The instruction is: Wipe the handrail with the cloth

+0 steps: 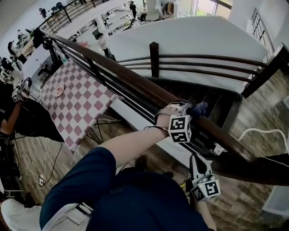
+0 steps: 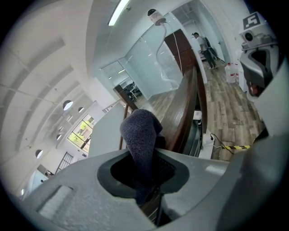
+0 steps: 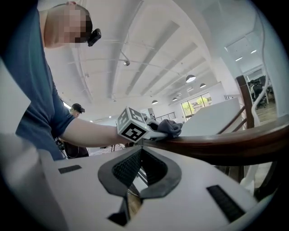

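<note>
Left tongs (image 2: 145, 173) pinch the cloth (image 2: 141, 133) on the handrail (image 2: 183, 101), which runs straight ahead; right tongs (image 3: 139, 151), pressed together empty, hang below it.

In the left half of your head view stands a tabletop (image 1: 79, 101) under a red-and-white checked cover, with a small pale plate-like thing (image 1: 58, 91) near its upper left edge. A person in dark clothes (image 1: 27, 122) is at the far left edge, and a white cable (image 1: 264, 131) loops over the wooden floor (image 1: 257, 103) at the right edge. Your left claw view shows a long ceiling light (image 2: 119, 11) at the top, a person standing (image 2: 204, 45) at upper right and a yellow-and-black strip (image 2: 235, 147) on the floor at lower right. Your right claw view shows round ceiling lamps (image 3: 190, 78) right of centre and a person in a dark cap (image 3: 77, 108) at centre left.
</note>
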